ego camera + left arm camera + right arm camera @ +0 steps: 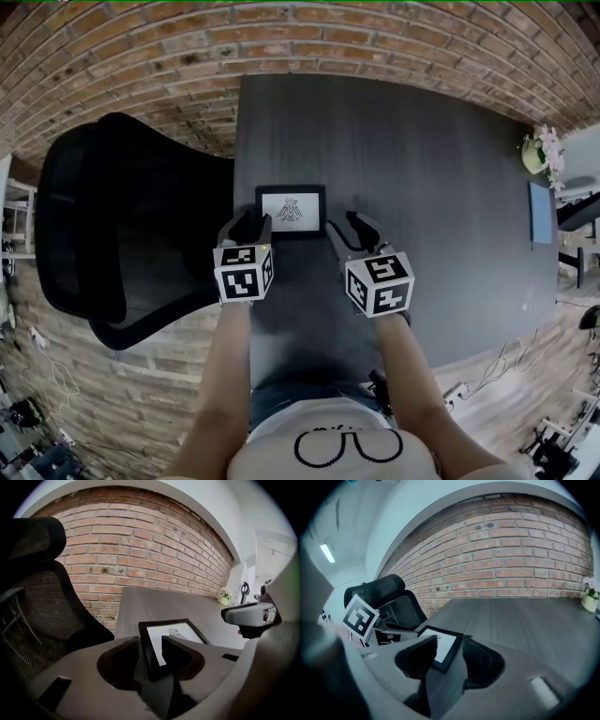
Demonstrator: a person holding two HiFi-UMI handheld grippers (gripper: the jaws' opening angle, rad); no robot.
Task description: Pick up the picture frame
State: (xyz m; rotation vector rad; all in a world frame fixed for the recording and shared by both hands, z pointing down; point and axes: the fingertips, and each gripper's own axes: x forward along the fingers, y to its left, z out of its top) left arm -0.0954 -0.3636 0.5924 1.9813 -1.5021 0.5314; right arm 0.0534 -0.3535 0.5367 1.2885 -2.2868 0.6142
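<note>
Straddling the picture frame point(292, 211) near my edge of the table point(422, 187): left gripper point(150, 645) jaws parted around its left border, right gripper point(449, 645) parted around its right corner, neither pinching, ready for an even two-sided lift

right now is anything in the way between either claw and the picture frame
Nothing visible stands in the way. The picture frame lies flat on the table. The left claw has the frame's near left corner between its open jaws, and the right claw has its near right corner.
</note>
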